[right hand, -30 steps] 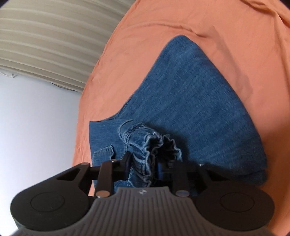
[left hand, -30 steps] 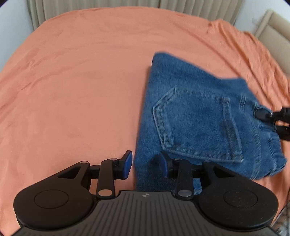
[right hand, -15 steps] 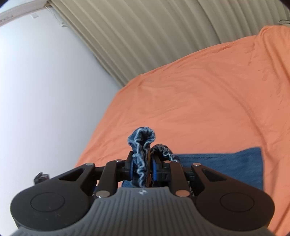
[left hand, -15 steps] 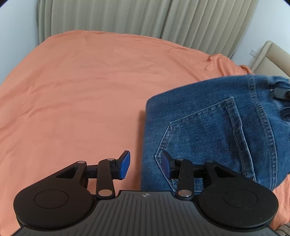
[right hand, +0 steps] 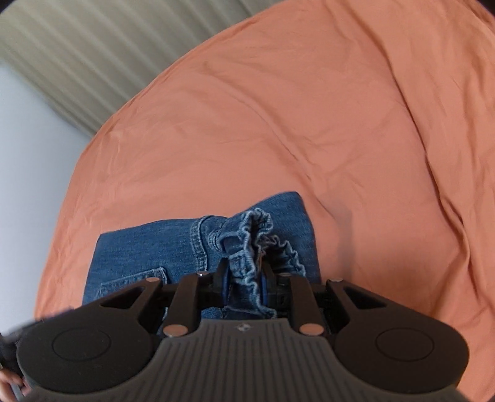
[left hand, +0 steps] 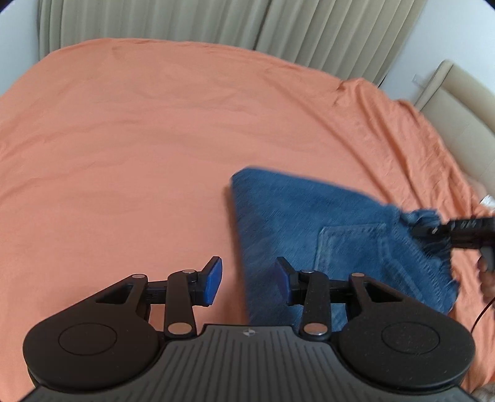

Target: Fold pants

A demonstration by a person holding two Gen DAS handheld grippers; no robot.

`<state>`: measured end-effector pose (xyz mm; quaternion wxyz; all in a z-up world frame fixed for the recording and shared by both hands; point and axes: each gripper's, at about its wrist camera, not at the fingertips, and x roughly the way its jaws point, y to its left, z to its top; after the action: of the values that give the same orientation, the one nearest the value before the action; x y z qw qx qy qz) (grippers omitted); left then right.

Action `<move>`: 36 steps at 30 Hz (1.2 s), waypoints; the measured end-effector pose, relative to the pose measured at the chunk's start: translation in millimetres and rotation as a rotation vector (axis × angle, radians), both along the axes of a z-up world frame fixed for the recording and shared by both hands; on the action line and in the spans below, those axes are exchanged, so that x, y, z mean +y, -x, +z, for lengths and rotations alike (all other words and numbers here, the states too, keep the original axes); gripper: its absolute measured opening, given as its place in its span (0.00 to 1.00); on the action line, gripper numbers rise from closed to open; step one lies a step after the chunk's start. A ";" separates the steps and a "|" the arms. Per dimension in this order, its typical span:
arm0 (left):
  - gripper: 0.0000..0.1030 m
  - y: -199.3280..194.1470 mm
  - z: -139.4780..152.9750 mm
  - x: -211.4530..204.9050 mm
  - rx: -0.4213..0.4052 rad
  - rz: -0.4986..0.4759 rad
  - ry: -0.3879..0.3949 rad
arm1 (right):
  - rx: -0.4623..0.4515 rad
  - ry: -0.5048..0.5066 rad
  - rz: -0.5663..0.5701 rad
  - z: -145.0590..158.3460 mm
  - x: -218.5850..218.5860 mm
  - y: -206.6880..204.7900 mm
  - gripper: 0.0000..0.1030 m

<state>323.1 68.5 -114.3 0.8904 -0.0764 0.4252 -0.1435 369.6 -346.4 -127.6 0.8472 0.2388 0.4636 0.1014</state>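
Item: blue denim pants [left hand: 312, 222], folded into a compact stack, lying on the orange bedsheet [left hand: 139, 148] toward its near right part in the left wrist view.
Material: mid-wash woven denim with pale topstitching; a patch pocket [left hand: 349, 247] faces up; the elastic waistband [right hand: 250, 244] is gathered into tight ruffles.
Shape: roughly rectangular; the far left corner is squared, and the waistband end is drawn up into a bunch.
Surface: soft cotton-like sheet, matte, with shallow creases and one long fold running down its right side in the right wrist view.
Backdrop: pleated beige curtain [left hand: 216, 24]; padded cream headboard [left hand: 461, 102] at the right.
Left gripper [left hand: 247, 280]: black plastic, blue pads; jaws parted and holding nothing, one pad over the sheet, the other over the denim's left edge.
Right gripper [right hand: 244, 286]: jaws clamped on the ruffled waistband, cloth pinched between its blue pads.
Change, pants: half a second ago the top layer was lifted high toward the headboard; it now lies lower and nearer.
Change, left gripper: jaws a little wider than a second ago.
Change, right gripper: its view has tipped back down onto the bed.
Image quality: denim edges blurred.
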 end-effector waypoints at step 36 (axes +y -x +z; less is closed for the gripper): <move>0.26 22.1 -7.6 -90.3 -0.144 0.013 -0.454 | -0.335 0.308 0.085 20.7 46.4 64.5 0.07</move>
<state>301.0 -21.9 -121.9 0.9137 0.1333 0.3815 -0.0436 305.1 -300.0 -106.9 0.9338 0.0669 0.3361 0.1033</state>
